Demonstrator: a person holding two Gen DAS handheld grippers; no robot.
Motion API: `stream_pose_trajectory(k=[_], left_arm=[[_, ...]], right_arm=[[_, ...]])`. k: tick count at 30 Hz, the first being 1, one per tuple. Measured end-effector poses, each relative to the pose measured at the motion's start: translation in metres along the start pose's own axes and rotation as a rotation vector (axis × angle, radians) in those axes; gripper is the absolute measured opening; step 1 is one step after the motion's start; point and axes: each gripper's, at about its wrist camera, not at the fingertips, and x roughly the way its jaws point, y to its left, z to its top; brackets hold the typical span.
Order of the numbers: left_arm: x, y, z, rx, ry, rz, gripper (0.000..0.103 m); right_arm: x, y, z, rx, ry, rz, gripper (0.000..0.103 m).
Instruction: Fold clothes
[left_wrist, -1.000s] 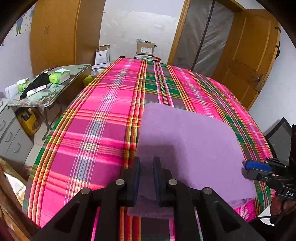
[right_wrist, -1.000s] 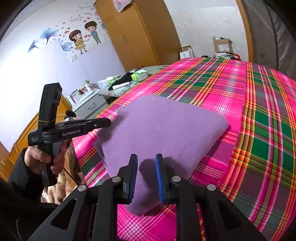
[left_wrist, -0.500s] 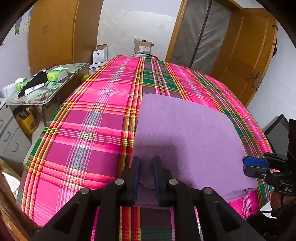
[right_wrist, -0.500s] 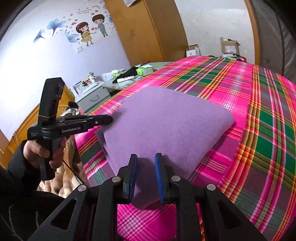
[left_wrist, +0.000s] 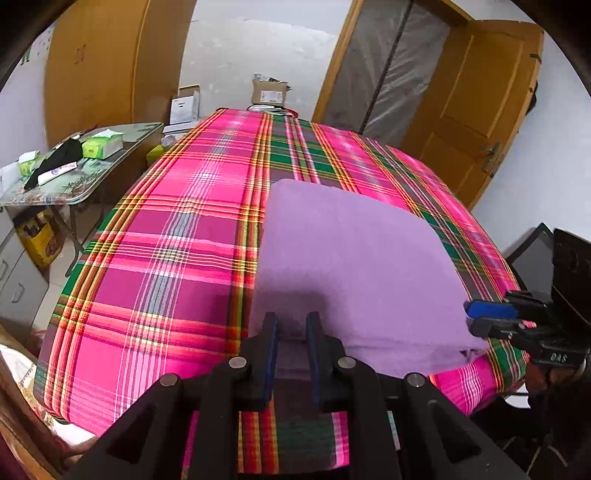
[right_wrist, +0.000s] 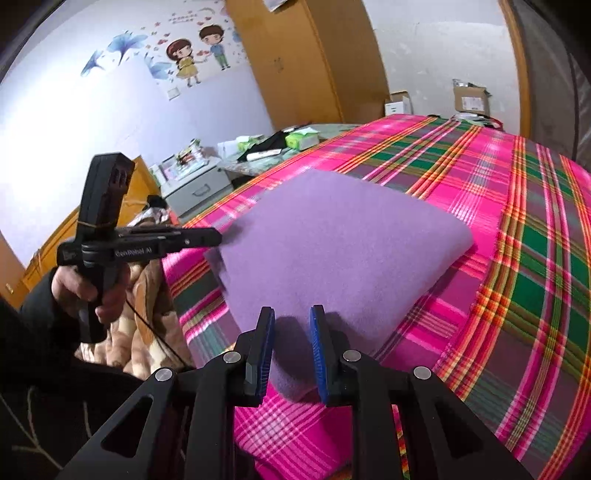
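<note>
A lilac cloth (left_wrist: 354, 266) lies folded into a flat, thick rectangle on a bed covered by a pink, green and orange plaid sheet (left_wrist: 166, 258), near the bed's front edge. Its nap looks soft and even, with no visible wrinkles.

The left hand-held gripper (left_wrist: 291, 332) sits at the cloth's near left corner, blue-padded jaws a narrow gap apart with the purple edge between them; whether the pads actually press the fabric cannot be told. The right hand-held gripper (right_wrist: 291, 332) is at the near right corner in the same way, jaws slightly parted around the cloth's edge, grip likewise unclear.

In the right wrist view, a person's hand (right_wrist: 88, 284) in a dark sleeve holds the left tool's black handle beside the bed.

Beyond the bed stand a cluttered side surface (left_wrist: 74, 173), wooden wardrobe (left_wrist: 103, 62) and wooden door (left_wrist: 480, 110). The cloth's folded layers underneath are hidden, and the bed's near edge is cut off by the gripper bodies.
</note>
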Motion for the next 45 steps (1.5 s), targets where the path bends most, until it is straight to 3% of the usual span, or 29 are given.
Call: stream_pose_trajectory(k=[5,10,15,20,22,25,29,33,39,45], left_arm=[[-0.003,-0.008,0.000,0.036,-0.014,-0.044,0.015],[0.014,-0.009,-0.007,0.051,0.056,-0.025,0.015],[0.015,-0.008,-0.008,0.047,0.067,-0.030,0.015],[0.003,-0.010,-0.002,0.060,0.043,-0.026,0.015],[-0.005,-0.008,0.003,0.058,0.016,-0.027,0.015],[-0.013,0.002,0.011,0.023,-0.032,-0.016,0.015],[-0.007,0.016,0.025,-0.031,-0.039,-0.014,0.016],[0.013,0.027,0.032,-0.079,0.015,-0.051,0.025],[0.032,0.044,0.031,-0.201,0.075,-0.119,0.031],[0.035,0.051,0.026,-0.230,0.110,-0.185,0.034]], right_arm=[[-0.005,-0.001,0.002,0.000,-0.012,0.005,0.020],[-0.004,-0.004,-0.001,0.014,0.002,0.018,0.020],[-0.009,-0.011,0.001,0.055,-0.009,0.038,0.020],[-0.018,-0.029,0.000,0.160,-0.049,0.051,0.020],[-0.021,-0.037,-0.001,0.198,-0.067,0.050,0.025],[-0.025,-0.048,-0.003,0.257,-0.089,0.046,0.043],[-0.025,-0.062,-0.005,0.332,-0.098,0.087,0.054],[-0.022,-0.073,-0.007,0.404,-0.093,0.121,0.055],[-0.020,-0.089,-0.013,0.514,-0.094,0.168,0.055],[-0.016,-0.097,-0.016,0.569,-0.087,0.199,0.055]])
